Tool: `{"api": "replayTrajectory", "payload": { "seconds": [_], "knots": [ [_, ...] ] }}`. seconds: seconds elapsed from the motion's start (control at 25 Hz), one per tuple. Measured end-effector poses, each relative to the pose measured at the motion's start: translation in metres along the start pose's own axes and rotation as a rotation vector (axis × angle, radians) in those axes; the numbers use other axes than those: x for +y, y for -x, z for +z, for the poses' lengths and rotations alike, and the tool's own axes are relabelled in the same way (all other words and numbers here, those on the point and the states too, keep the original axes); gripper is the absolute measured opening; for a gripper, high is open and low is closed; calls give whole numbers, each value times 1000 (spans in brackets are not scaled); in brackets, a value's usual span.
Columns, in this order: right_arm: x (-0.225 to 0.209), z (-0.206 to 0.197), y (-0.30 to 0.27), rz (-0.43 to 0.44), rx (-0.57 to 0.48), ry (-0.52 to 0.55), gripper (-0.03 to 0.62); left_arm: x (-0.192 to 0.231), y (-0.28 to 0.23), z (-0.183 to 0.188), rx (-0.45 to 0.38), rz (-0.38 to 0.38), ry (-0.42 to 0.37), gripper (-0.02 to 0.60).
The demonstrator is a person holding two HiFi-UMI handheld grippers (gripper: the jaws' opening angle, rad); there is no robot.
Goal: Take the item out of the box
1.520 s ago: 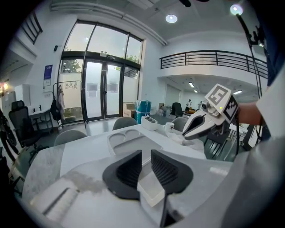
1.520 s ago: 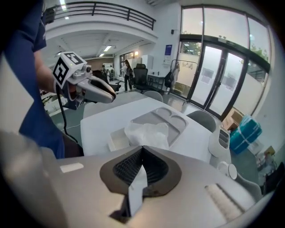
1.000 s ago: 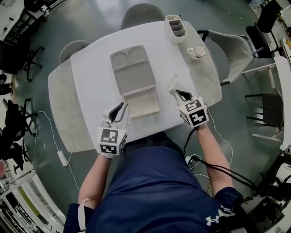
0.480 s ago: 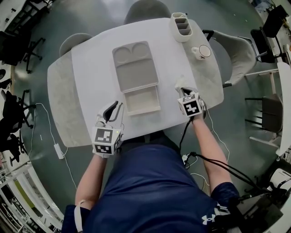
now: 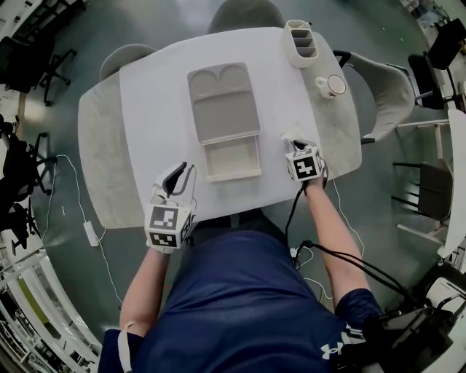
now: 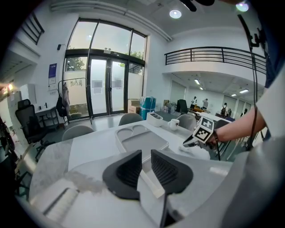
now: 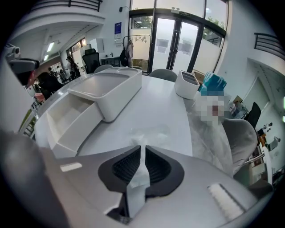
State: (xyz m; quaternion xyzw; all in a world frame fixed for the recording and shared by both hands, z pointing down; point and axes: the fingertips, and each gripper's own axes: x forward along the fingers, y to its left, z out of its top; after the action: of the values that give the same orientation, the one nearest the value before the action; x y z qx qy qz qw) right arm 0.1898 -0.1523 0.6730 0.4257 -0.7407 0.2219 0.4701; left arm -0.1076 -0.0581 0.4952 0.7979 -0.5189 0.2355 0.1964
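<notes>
A pale grey box (image 5: 226, 102) lies mid-table with its shallow drawer (image 5: 233, 159) pulled out toward me; the drawer looks empty. My right gripper (image 5: 294, 143) is low over the table just right of the drawer. A thin white crumpled sheet (image 7: 141, 171) stands between its jaws, which are opening, and the sheet's free end rests on the tabletop (image 7: 149, 131). My left gripper (image 5: 177, 182) hovers near the table's front edge, left of the drawer, open with nothing between its fingers (image 6: 129, 169).
At the table's far right stand a white divided holder (image 5: 302, 42) and a mug (image 5: 333, 85). Grey chairs (image 5: 244, 14) (image 5: 382, 87) (image 5: 124, 58) ring the table. A cable runs from the right gripper down past my arm.
My right gripper has come down to the tabletop with the white sheet, whose end now lies on the table. The left gripper has barely moved.
</notes>
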Motion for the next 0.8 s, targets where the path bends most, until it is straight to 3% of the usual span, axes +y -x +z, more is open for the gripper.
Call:
{"api": "replayTrajectory", "payload": {
  "seconds": [0.16, 0.24, 0.52, 0.8],
  "knots": [
    [1, 1, 2, 14, -28, -45, 116, 1, 1, -1, -8, 0, 8, 74],
    [0, 6, 10, 15, -63, -75, 121, 1, 2, -1, -13, -1, 8, 74],
    [-8, 61, 65, 1, -318, -117, 87, 10, 11, 15, -54, 15, 2, 74],
    [1, 138, 164, 14, -608, -92, 40, 36, 40, 63, -175, 72, 14, 74]
  ]
}}
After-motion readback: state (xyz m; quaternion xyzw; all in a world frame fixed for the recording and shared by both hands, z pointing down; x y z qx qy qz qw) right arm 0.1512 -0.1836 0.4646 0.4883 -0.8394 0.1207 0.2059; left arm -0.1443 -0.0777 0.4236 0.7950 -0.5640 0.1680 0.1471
